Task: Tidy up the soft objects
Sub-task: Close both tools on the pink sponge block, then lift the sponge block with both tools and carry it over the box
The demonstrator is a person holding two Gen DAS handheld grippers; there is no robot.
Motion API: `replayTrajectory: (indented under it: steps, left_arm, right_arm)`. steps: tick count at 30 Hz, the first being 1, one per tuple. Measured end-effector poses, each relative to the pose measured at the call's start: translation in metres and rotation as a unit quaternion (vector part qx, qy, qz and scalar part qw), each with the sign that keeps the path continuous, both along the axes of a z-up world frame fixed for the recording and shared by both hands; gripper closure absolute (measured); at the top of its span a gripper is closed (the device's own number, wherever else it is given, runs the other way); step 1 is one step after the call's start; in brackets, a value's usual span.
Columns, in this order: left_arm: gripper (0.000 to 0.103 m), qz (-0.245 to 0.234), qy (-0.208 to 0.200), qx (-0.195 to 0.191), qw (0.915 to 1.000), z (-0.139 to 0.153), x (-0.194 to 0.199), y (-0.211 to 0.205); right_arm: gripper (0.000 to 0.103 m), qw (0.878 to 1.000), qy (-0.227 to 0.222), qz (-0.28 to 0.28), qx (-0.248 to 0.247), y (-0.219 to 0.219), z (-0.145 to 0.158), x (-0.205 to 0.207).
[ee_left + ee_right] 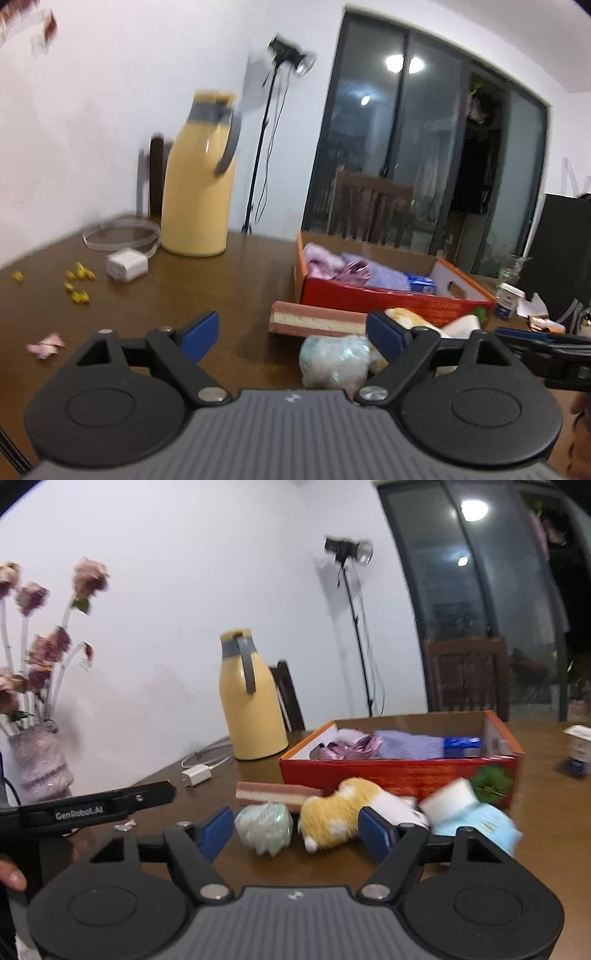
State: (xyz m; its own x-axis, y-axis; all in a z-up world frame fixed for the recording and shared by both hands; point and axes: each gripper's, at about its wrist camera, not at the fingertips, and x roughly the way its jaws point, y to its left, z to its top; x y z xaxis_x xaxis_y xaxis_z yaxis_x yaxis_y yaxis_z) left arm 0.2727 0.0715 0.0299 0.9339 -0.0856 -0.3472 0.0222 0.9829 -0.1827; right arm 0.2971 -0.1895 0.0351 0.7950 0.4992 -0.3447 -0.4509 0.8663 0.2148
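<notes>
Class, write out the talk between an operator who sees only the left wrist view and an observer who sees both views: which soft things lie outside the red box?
Operator: Something yellow is half hidden in front of the box. What is it?
Observer: A yellow and white plush toy, lying next to the pale green ball.
Operator: Is there anything on its other side?
Observer: Yes, something light blue, too blurred to name, beside the white sponge.
Operator: What else am I missing?
Observer: A vase of pink flowers stands by the wall, outside your view.
</notes>
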Motion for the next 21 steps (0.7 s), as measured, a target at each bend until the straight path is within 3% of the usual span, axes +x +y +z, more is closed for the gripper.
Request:
replayTrajectory:
  steps: [5, 8, 10, 12, 17, 21]
  left_arm:
    - [0.031, -0.022, 0.054, -0.058, 0.9967, -0.012, 0.079, 0.014]
    - [0.046, -0.032, 0.097, -0.095, 0.9902, -0.023, 0.119, 0.024]
    - [0.065, -0.049, 0.125, -0.122, 0.9833, -0.033, 0.136, 0.03]
    - [0.069, -0.045, 0.145, -0.143, 0.978, -0.044, 0.143, 0.035]
    - [0.074, -0.042, 0.122, -0.164, 0.978, -0.038, 0.131, 0.042]
    - [0.076, -0.056, 0.082, -0.183, 0.978, -0.003, 0.097, 0.041]
  right_arm:
    - [0.048, 0.998, 0.066, 0.01, 0.019, 0.032, -0.009, 0.088]
    - [0.056, 0.992, 0.122, 0.002, 0.021, 0.048, -0.02, 0.138]
    - [0.061, 0.987, 0.157, 0.006, 0.028, 0.055, -0.031, 0.162]
    - [0.07, 0.987, 0.16, 0.002, 0.022, 0.061, -0.037, 0.172]
    - [0.072, 0.988, 0.152, 0.002, 0.027, 0.065, -0.039, 0.171]
    - [0.072, 0.985, 0.141, 0.005, 0.097, 0.044, -0.018, 0.149]
